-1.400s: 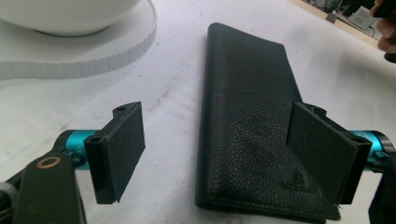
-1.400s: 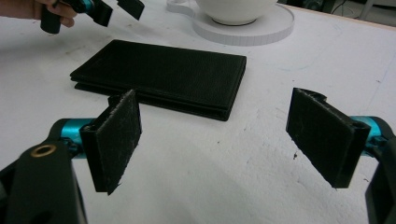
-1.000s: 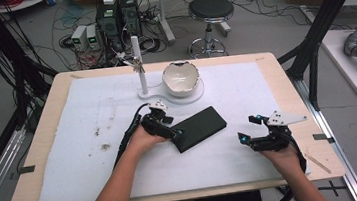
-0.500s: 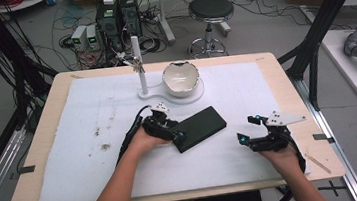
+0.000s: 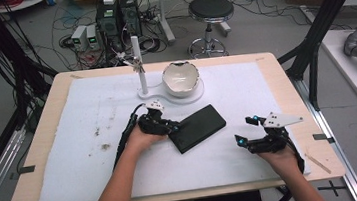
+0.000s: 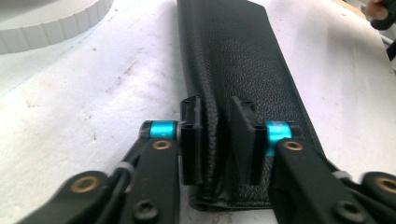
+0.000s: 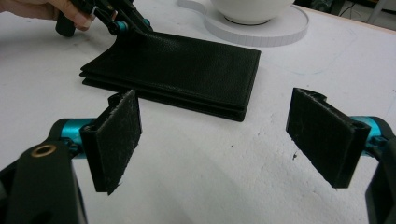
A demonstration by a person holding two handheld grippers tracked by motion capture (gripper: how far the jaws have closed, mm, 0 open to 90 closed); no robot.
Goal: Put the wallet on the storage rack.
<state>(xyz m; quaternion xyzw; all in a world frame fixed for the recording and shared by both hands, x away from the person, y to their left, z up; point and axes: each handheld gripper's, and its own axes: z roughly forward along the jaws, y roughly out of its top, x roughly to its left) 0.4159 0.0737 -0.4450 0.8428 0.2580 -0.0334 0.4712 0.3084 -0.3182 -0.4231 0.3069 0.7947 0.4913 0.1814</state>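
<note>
A black leather case point(image 5: 198, 127) lies flat on the white mat, near the middle of the table. My left gripper point(image 5: 173, 127) is at the case's left end. In the left gripper view its jaws point(image 6: 215, 112) have just been closing and now pinch a raised fold of the case's point(image 6: 243, 60) edge between the pads. My right gripper point(image 5: 244, 130) rests on the mat to the right of the case, open, with nothing between its pads point(image 7: 215, 121). In the right gripper view the case point(image 7: 177, 70) lies ahead, with the left gripper point(image 7: 122, 25) at its far corner.
A white bowl point(image 5: 180, 77) sits on a white round base point(image 5: 197, 94) behind the case, beside a thin white post point(image 5: 138, 64). The white mat point(image 5: 72, 157) is stained at its left. Cables, computers and a stool stand on the floor beyond the table.
The left gripper's jaws have come together on the case's left end, and the hand shifted slightly. The right gripper and the case have stayed put.
</note>
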